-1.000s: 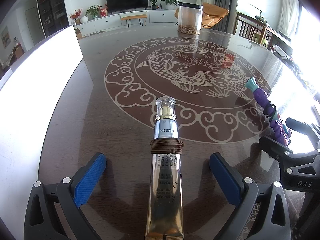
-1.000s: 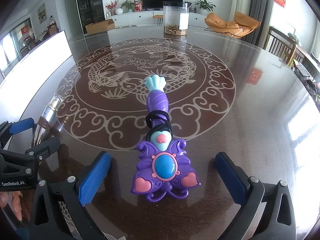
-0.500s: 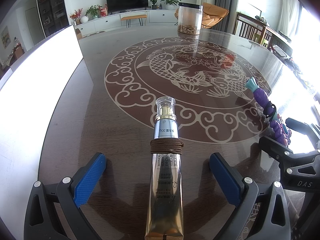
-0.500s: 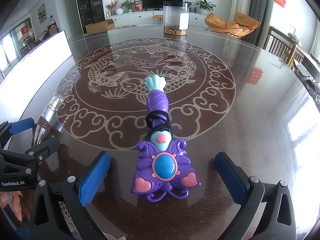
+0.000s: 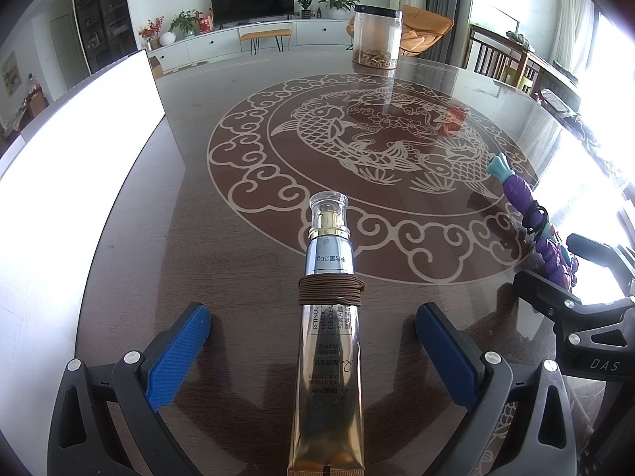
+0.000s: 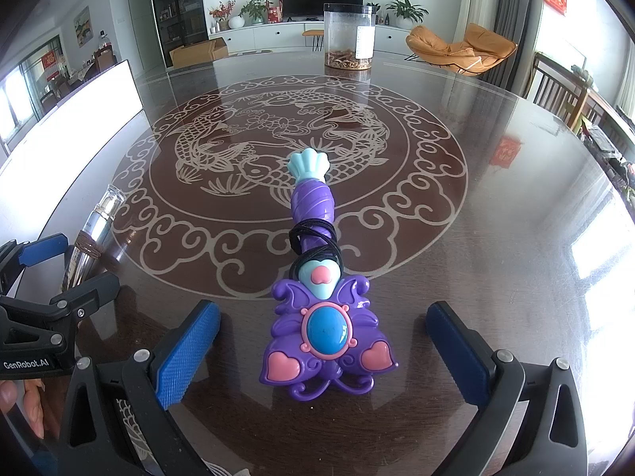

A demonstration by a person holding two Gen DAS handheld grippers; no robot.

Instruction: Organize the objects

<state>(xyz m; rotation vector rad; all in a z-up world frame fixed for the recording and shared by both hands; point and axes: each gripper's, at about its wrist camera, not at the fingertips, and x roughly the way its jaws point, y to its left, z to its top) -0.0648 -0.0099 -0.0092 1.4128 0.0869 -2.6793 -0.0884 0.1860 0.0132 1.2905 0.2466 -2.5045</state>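
Left gripper (image 5: pixel 313 347) hangs with jaws wide apart, the eye-cream tube (image 5: pixel 328 317) lying lengthwise between them at lower centre, a brown hair tie (image 5: pixel 330 290) wound round it. Right gripper (image 6: pixel 323 351) too stands spread, straddling the purple toy wand (image 6: pixel 323 317) with its black hair tie (image 6: pixel 315 238). Neither touches yet. Best close squarely on each body, below the ties, on the glossy table (image 6: pixel 496 238).

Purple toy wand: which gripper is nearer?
Right. The right gripper is open, with the purple toy wand between its fingers. The left gripper is beside it, straddling the eye cream tube.
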